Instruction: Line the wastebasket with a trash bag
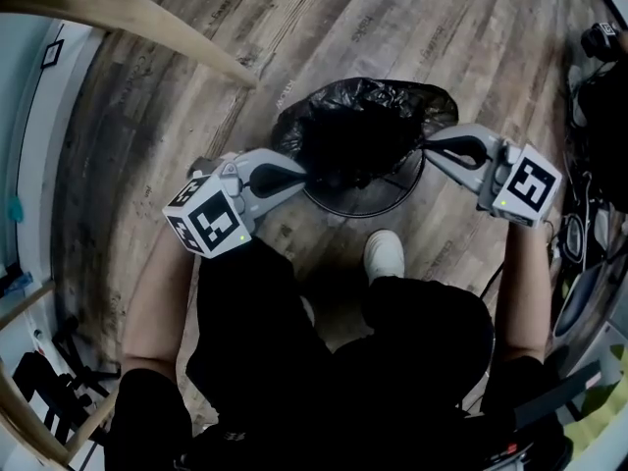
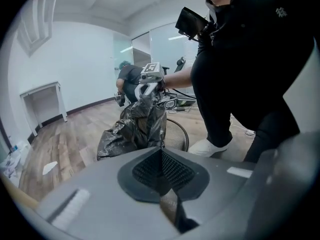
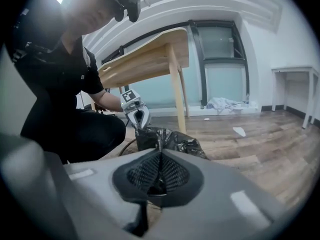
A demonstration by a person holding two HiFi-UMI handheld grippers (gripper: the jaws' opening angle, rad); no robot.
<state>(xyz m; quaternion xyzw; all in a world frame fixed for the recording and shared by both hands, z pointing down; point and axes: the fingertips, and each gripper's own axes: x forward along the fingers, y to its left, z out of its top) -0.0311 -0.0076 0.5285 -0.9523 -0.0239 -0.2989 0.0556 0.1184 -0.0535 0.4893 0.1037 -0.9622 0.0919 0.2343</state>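
1. Count: one black trash bag [image 1: 365, 124], one round wire-mesh wastebasket [image 1: 391, 204], two grippers, one wooden table [image 1: 118, 10], and one white shoe [image 1: 384, 254] on the plank floor [image 1: 471, 37].
2. The trash bag sits crumpled over the top of the wastebasket. Only the near arc of the rim shows below it.
3. Left gripper [image 1: 306, 175]: clenched, with a fold of the bag's left edge pinched between its pads.
4. Right gripper [image 1: 428, 150]: clenched on the bag's right edge, with black film at the meeting line of its pads.
5. Pose: the person crouches behind the basket. Both forearms reach forward. Each gripper slants downward toward the bag from opposite sides, its marker cube nearest the person.
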